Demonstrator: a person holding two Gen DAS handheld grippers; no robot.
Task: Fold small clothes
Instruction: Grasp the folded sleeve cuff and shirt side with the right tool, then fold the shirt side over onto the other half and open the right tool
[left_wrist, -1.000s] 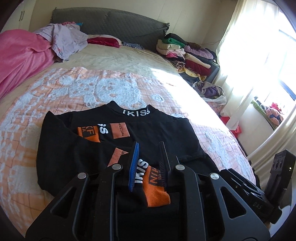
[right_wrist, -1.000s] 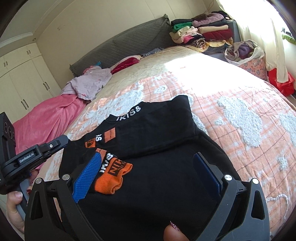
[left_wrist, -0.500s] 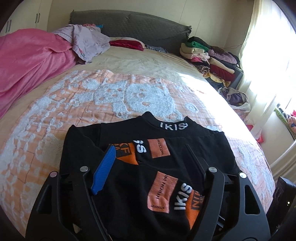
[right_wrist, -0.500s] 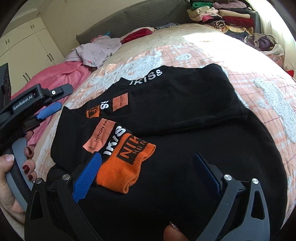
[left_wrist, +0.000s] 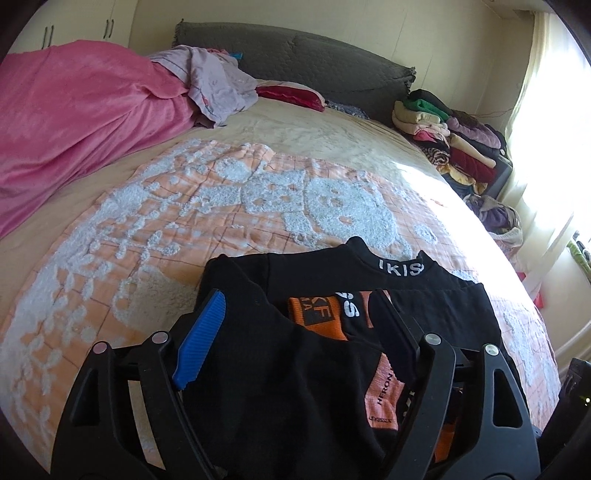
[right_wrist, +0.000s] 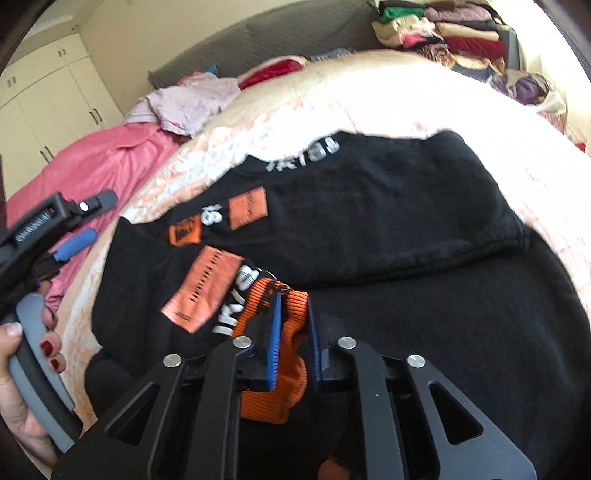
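A black sweatshirt with orange patches and white lettering lies flat on the bed, both sleeves folded across its chest; it also shows in the right wrist view. My left gripper is open and empty, its jaws standing over the left shoulder and folded sleeve. It shows at the left of the right wrist view, held in a hand. My right gripper is shut on the orange sleeve cuff at the sweatshirt's middle.
The bed has a peach and white textured cover. A pink blanket and lilac garment lie at the far left. A stack of folded clothes stands at the far right by the window. White wardrobes stand behind.
My left gripper let go of the cuff, opened and moved left over the shoulder. My right gripper moved in and shut on the orange cuff.
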